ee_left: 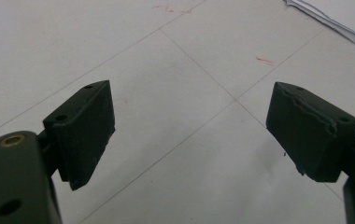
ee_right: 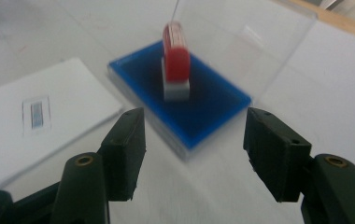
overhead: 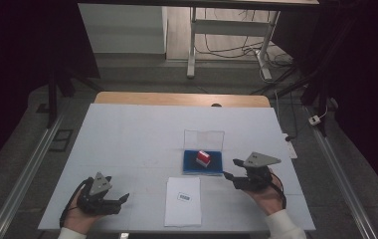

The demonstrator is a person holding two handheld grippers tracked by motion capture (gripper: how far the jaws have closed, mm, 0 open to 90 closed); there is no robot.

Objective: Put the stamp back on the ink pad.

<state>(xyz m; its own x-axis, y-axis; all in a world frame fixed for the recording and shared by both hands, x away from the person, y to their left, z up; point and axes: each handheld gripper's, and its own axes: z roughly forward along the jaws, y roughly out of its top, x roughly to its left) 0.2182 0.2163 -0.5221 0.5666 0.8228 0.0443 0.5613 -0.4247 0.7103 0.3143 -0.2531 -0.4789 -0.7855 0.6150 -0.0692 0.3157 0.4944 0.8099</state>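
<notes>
Stamp (overhead: 203,158): upright on blue pad (overhead: 191,164), right of table centre | Right gripper (overhead: 233,169): fingers apart, empty, just beside pad | Left gripper (overhead: 121,199): fingers apart, idle near front-left corner | Advice: centre fingers on red handle; close squarely; avoid clear lid (overhead: 204,139).

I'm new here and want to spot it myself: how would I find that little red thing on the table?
Start at the white table, then find the blue pad right of centre, in front of an upright clear lid. The stamp stands on that pad: red on top, white below, the only red thing there.
</notes>
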